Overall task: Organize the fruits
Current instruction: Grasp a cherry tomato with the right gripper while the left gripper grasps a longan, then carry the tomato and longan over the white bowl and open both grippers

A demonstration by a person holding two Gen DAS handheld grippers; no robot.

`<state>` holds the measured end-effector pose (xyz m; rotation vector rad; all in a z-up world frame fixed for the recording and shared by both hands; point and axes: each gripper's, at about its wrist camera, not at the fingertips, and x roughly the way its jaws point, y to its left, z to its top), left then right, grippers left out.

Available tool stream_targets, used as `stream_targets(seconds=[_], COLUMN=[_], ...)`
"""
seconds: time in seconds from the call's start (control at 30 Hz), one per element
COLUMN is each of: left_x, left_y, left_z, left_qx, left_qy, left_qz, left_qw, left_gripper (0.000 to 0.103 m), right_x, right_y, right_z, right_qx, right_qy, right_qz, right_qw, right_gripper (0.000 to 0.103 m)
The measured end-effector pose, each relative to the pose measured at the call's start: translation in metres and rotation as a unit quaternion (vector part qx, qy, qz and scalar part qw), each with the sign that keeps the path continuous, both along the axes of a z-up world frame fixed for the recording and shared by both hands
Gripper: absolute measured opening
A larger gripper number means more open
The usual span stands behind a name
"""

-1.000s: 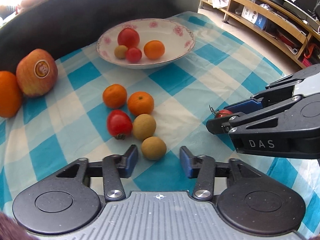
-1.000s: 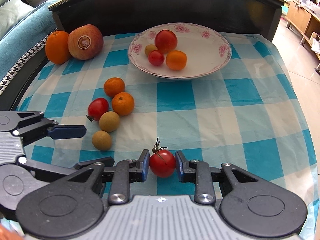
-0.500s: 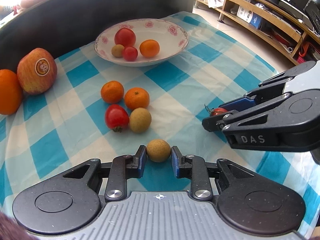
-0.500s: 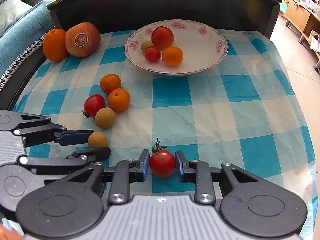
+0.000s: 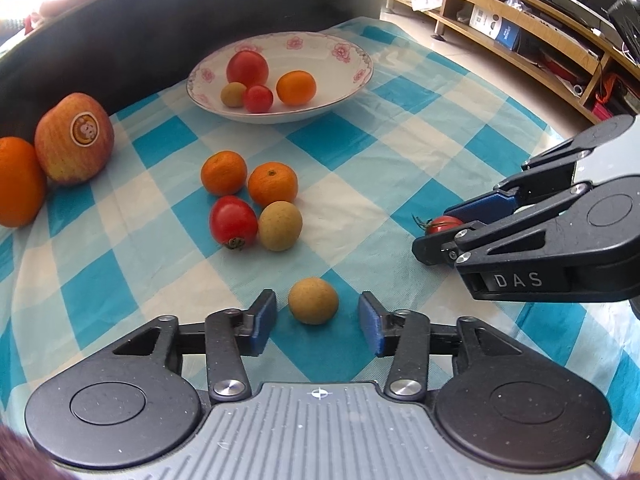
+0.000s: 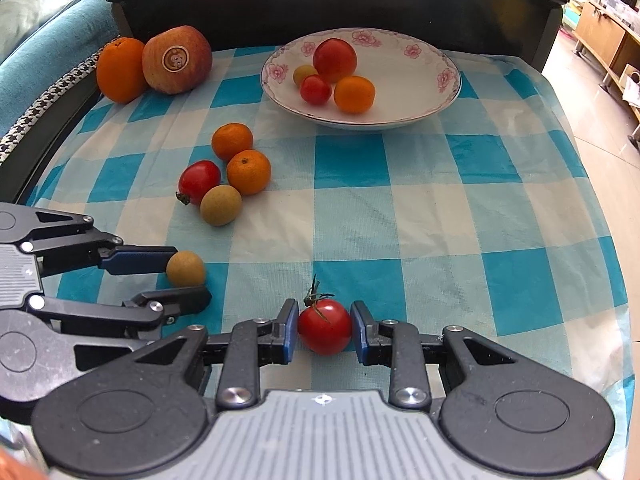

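Tilting downward, both hand-held grippers (left [image 5: 316, 322] open, right [image 6: 325, 332] clamping).

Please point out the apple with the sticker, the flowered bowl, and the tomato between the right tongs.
Apple [image 6: 176, 60], right wrist view, on its round sticker.
Flowered bowl [image 6: 416, 80], right wrist view, on its bare inner wall.
Tomato [image 6: 325, 330], right wrist view, on the middle of its red skin.

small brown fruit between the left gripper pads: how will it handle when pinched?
The small brown fruit is round and sits loose on the cloth, so it probably rolls if pinched off-centre. Its dull skin likely grips the pads. The left gripper has just reopened, pads clear.
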<state>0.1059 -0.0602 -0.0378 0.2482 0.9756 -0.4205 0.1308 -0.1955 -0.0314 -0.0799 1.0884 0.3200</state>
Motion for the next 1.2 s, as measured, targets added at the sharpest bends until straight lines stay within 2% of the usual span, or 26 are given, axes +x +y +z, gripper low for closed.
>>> stream_targets(seconds=[0.13,0.23,0.33,0.5,0.73,1.2], left_x=[0.0,-0.001,-0.002,-0.001,0.007,0.055], left_y=[-0.001,-0.001,-0.003,-0.001,-0.002,-0.003], left_z=[0.0,0.001,0.002,0.006,0.02,0.045], left_qx=[0.001,-0.004,-0.003,-0.008,-0.025,-0.046], left_qy=[-0.001,0.003,0.005,0.003,-0.013,-0.048], left_qz=[0.0,-0.005,-0.009,-0.003,0.002,0.03], left_qw=[1.0,1.0,0.9999,1.0,0.9996,0.9974], left_gripper=[0.053,0.041,0.035,0.034,0.034,0.034], right_x=[0.001,0.001,0.0,-0.003,-0.002,0.025], right_y=[0.0,-0.001,0.0,0.003,-0.001,-0.008], right_z=[0.0,-0.001,0.0,0.001,0.013,0.031], right_qx=[0.002,0.004,0.0,-0.011,0.01,0.032], right_qy=[-0.003,-0.004,-0.005,-0.004,-0.019,-0.045], right_qz=[0.004,0.004,0.007,0.011,0.001,-0.021], right_qw=[1.0,1.0,1.0,1.0,1.0,0.998], right_gripper=[0.032,0.033,0.033,0.032,0.031,0.031])
